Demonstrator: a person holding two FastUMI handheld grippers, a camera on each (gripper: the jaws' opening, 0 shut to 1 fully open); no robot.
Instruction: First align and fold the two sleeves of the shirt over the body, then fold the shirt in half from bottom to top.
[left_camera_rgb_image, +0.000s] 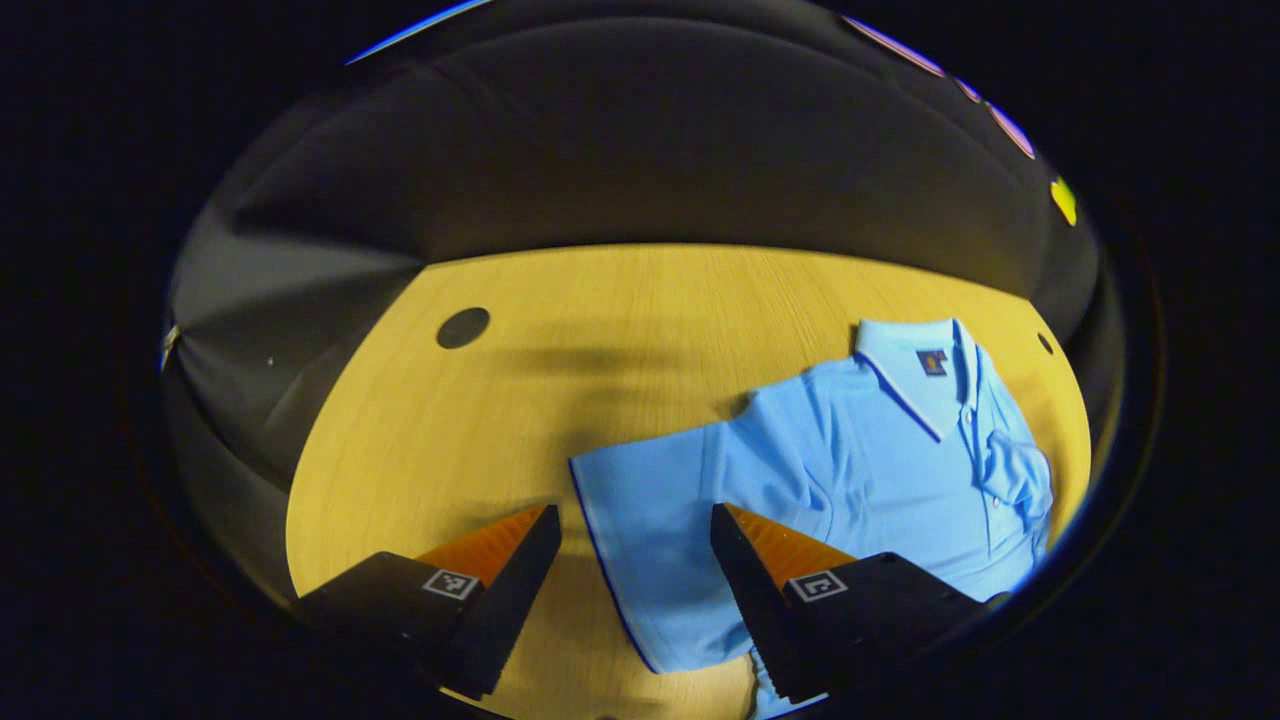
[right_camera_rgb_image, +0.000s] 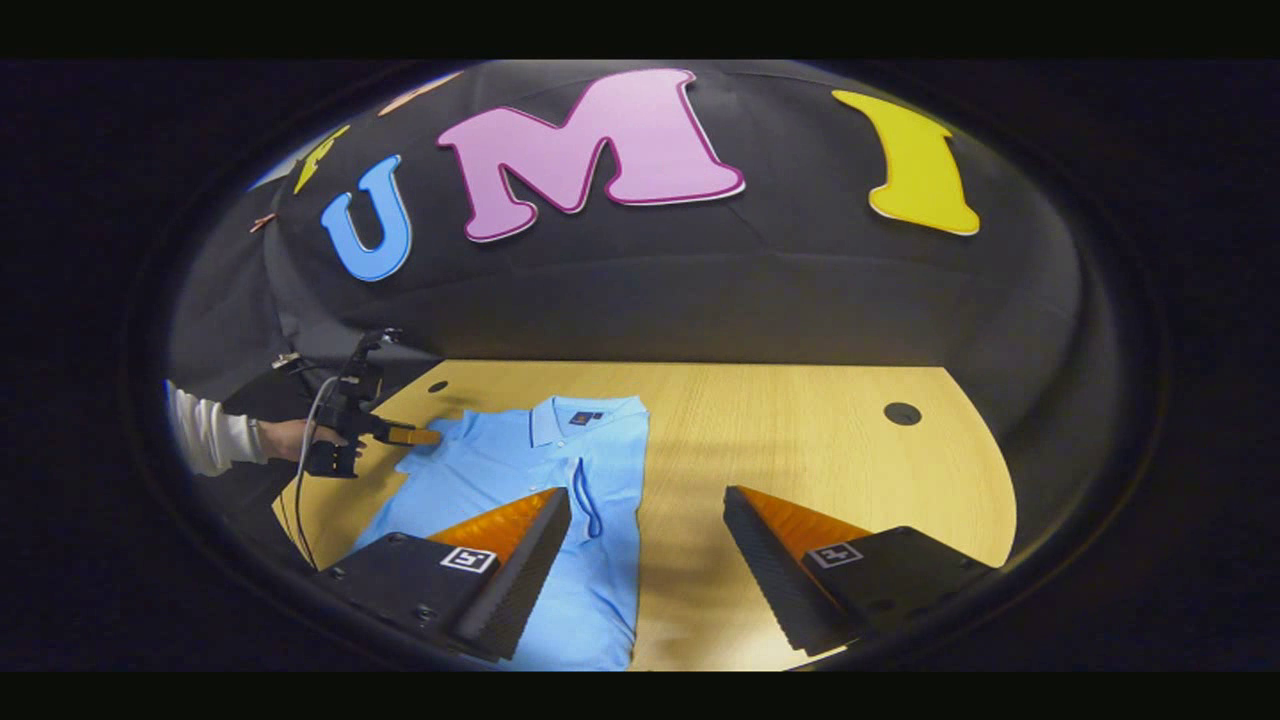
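Note:
A light blue polo shirt lies flat on the wooden table, collar toward the wall. One short sleeve is spread out to the side, and my left gripper hovers open right over it, its fingers straddling the sleeve's edge. The other sleeve lies folded over the body. In the right gripper view the shirt sits left of centre, and my right gripper stands open above the shirt's folded side edge. Farther off, the left gripper is held by a hand at the spread sleeve.
Round dark holes mark the tabletop. The black cloth wall rises close behind the table. A cable hangs from the left gripper past the table's edge. A white sleeve covers the person's arm.

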